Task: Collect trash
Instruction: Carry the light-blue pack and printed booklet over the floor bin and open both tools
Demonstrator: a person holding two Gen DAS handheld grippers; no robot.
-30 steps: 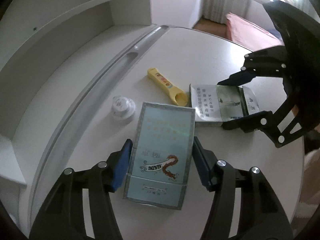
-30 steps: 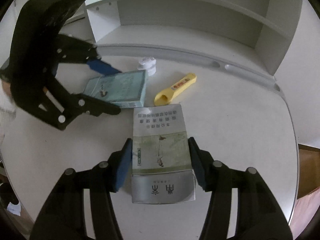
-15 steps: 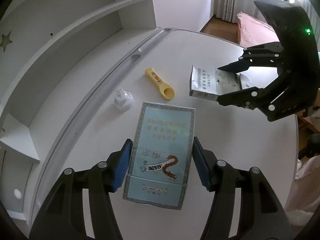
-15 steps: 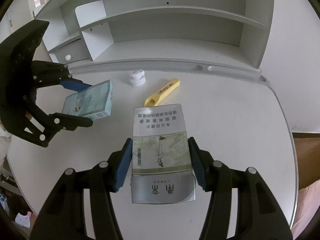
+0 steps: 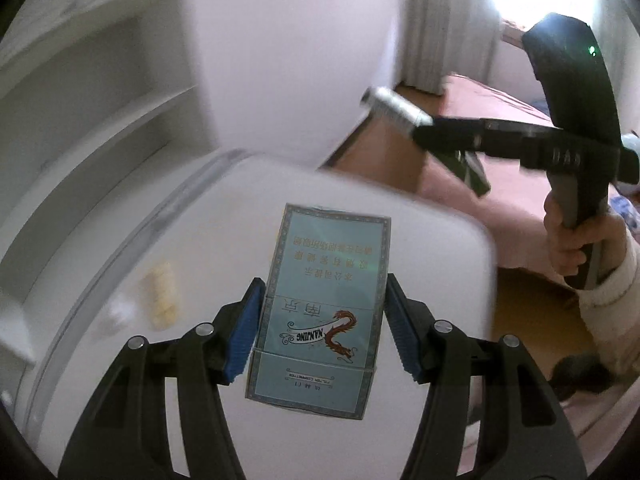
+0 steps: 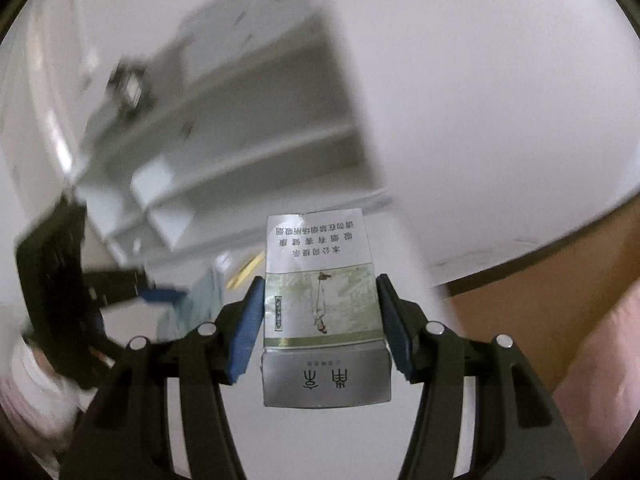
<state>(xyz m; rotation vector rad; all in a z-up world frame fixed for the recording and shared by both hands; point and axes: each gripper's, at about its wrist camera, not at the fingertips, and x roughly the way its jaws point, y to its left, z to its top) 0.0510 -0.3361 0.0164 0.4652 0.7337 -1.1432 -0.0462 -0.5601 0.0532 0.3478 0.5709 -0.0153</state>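
Left tool [image 5: 320,320]: its blue pads press on both long sides of the blue cigarette pack [image 5: 320,312], so it is holding this pack.
Right tool [image 6: 320,320]: it is closed on the silver-green cigarette pack [image 6: 322,312] in the same way, one pad on each side.
What changed: one second ago both packs lay flat on the counter [image 5: 200,240]; half a second ago they were already lifted a little. Now both are high in the air, and both views are blurred from fast motion.
Blue pack: it hangs above the white counter, not touching it, and the counter corner shows behind it.
Silver-green pack: it is also off the counter; behind it are the white shelves [image 6: 248,128], tilted, and the brown floor [image 6: 520,292] at the right.
Yellow thing [image 5: 162,296]: blurred, it lies on the counter near the left tool; it was not picked up.
Farther: the person's hand [image 5: 576,240] with the right tool is seen well apart, over the pink bed [image 5: 500,168].
Meaning for the task: I judge that the pick-up of two pieces of trash is done and the carry to a bin has begun. No bin is visible, so I cannot say where they go.
Left to do: the yellow thing probably needs another trip.
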